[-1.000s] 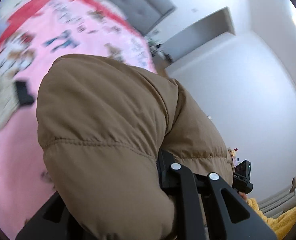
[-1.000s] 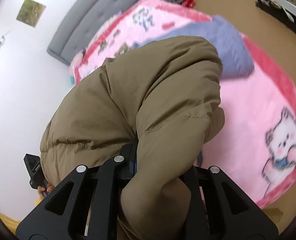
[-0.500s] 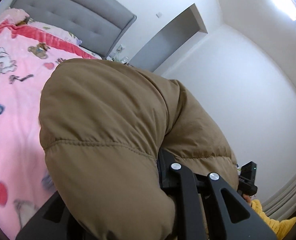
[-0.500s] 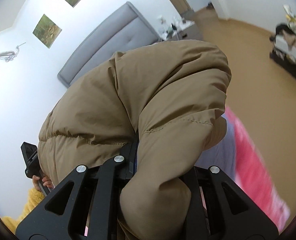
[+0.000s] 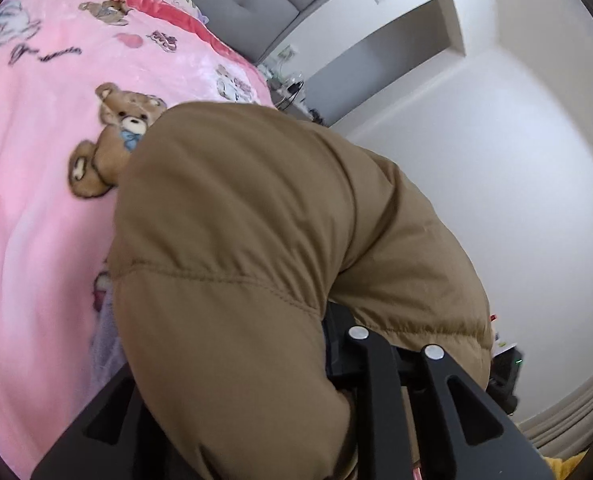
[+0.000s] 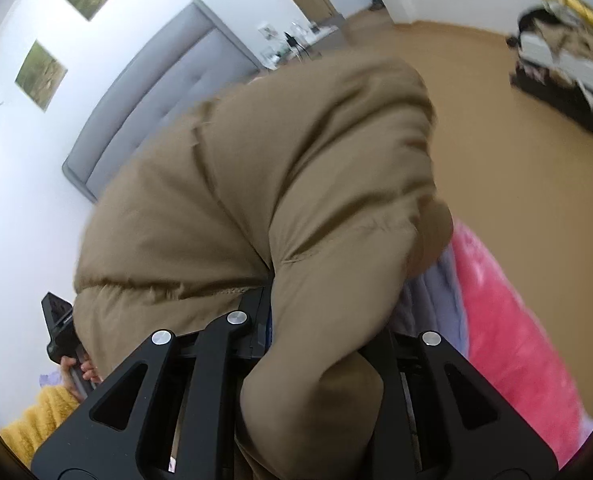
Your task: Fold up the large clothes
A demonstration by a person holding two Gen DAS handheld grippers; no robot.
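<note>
Currently, left wrist view: left gripper (image 5: 328,364) clamped on the brown puffer jacket (image 5: 248,248), held above the pink blanket (image 5: 36,200)
Change, left view: camera has tilted down from wall toward bed, bear print now visible
Right wrist view: right gripper (image 6: 316,352) clamped on jacket (image 6: 280,168); lilac garment (image 6: 436,300) beneath
Change, right view: little shift, slight blur
Meaning: jacket probably being carried to the bed for laying flat

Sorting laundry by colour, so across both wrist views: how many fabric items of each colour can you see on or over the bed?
Brown: 1, the coat, clamped in both tongs
Pink: 1, the blanket
Lilac: 1, the cloth under the coat
Total: 3
</note>
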